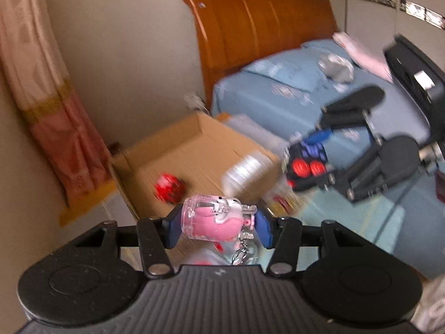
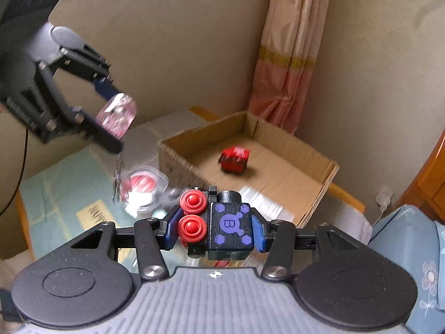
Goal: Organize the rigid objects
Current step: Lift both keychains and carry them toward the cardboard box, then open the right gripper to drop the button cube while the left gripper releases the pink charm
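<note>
Left tool (image 1: 218, 224) grips a clear pink keychain toy (image 1: 214, 218); right tool (image 2: 215, 229) clamps a black toy train block (image 2: 222, 225), both near the cardboard box (image 2: 331, 172) holding a red toy (image 2: 234, 159).

A bedroom in a home. A glossy orange-brown wooden headboard (image 1: 258, 27) stands against a plain beige wall above a bed with light blue patterned bedding (image 1: 278, 89). A pink and peach curtain with a gold band (image 2: 289, 55) hangs in the corner.
</note>
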Tool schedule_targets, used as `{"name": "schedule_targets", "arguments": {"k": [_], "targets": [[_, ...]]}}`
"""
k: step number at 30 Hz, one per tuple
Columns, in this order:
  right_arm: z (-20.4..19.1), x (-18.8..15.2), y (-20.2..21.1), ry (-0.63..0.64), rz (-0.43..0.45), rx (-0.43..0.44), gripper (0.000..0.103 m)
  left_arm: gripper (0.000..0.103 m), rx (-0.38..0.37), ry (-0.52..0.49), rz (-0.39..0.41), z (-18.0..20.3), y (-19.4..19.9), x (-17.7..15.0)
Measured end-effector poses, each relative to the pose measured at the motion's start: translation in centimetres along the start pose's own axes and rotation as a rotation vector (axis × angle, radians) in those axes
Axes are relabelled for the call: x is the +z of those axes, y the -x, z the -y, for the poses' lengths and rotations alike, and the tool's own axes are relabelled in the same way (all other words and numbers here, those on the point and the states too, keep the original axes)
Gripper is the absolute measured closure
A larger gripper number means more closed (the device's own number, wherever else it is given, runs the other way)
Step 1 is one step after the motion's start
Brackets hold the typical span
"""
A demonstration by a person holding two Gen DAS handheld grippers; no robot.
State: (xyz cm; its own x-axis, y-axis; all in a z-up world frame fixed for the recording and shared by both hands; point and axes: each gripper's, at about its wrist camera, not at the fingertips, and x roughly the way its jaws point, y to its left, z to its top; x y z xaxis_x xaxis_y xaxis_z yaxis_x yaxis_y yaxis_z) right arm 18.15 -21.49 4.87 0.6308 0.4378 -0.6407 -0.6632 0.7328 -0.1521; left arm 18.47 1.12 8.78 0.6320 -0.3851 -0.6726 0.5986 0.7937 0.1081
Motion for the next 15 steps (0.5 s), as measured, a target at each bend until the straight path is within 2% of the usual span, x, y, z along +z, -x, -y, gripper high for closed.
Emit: {"name": "schedule_targets", "arguments": {"k": [4, 7, 12, 15], "targets": [[1.1, 1.7, -0.8, -0.020, 0.016, -0.004, 0.048, 0.051, 0.045, -0.018, -0.005, -1.3, -1.6, 1.9], [1.5, 3.0, -1.8, -0.036, 0.018, -0.006, 0.048, 0.051, 0.061, -0.013, -0.050, -2.3, -3.7, 2.4], [2.2, 4.3, -3.0, -0.064, 0.011, -0.024, 0.048, 0.051, 0.088, 0.030, -0.117, -3.8, -6.9, 1.6], [2.5, 4.5, -3.6, -0.095, 0.009, -0.032, 0.048, 0.048, 0.089, 0.065, -0.128, -4.7, -7.9, 0.8]]}}
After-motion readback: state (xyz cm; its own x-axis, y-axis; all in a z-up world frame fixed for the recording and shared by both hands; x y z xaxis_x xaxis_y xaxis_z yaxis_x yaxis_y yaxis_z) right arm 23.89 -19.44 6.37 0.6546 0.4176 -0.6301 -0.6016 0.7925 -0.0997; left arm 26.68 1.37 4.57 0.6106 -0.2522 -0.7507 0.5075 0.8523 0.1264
